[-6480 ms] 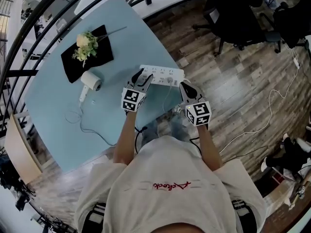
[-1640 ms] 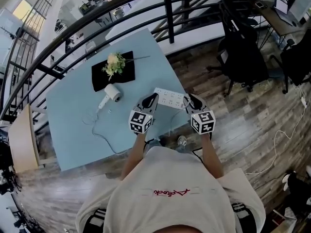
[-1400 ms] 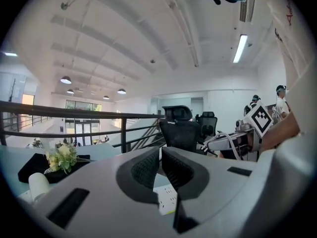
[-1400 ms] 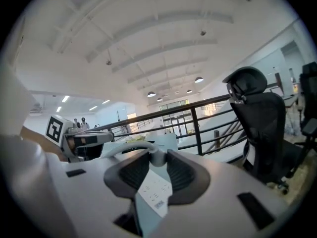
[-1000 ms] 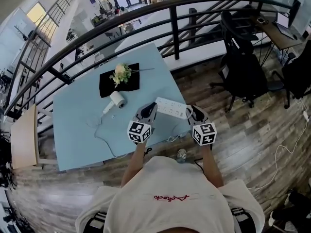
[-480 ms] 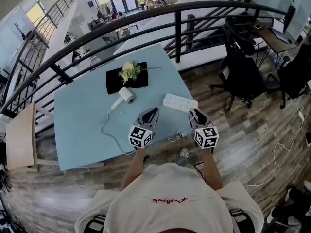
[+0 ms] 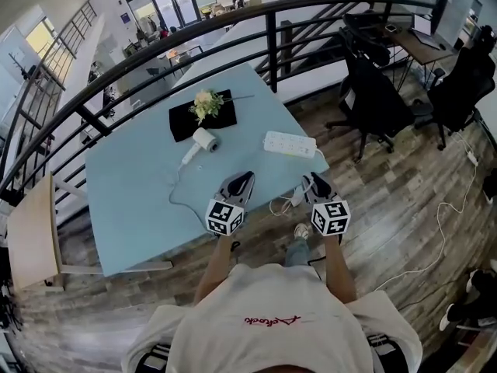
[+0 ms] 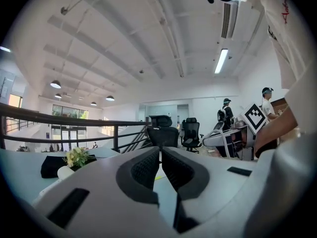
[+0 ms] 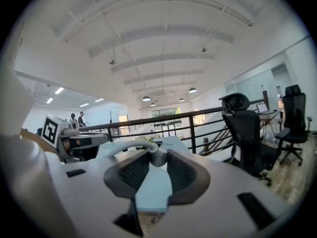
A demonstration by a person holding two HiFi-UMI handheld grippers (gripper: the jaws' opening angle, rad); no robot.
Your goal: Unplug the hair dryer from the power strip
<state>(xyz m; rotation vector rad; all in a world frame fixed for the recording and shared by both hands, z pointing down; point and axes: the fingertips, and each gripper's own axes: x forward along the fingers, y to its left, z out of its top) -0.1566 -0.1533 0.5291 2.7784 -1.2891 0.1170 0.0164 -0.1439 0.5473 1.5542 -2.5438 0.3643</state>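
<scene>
The white hair dryer (image 7: 206, 140) lies on the light blue table (image 7: 132, 200), its white cord (image 7: 180, 200) looping toward the near edge. The white power strip (image 7: 289, 144) rests at the table's right corner, apart from both grippers. My right gripper (image 7: 316, 183) is shut on the dryer's white plug (image 9: 154, 157) at the near right edge, and the cord (image 9: 124, 150) trails left from the jaws. My left gripper (image 7: 239, 183) hovers over the near edge, shut with nothing between its pads (image 8: 148, 167).
A black mat with a flower bouquet (image 7: 205, 105) lies at the far side of the table. A black railing (image 7: 233, 26) curves behind it. Black office chairs (image 7: 373, 99) stand on the wood floor to the right, and a loose cable (image 7: 435, 247) lies there.
Both grippers have drawn back from the power strip toward the table's near edge. The plug has come away with the right gripper, and the strip now lies farther off.
</scene>
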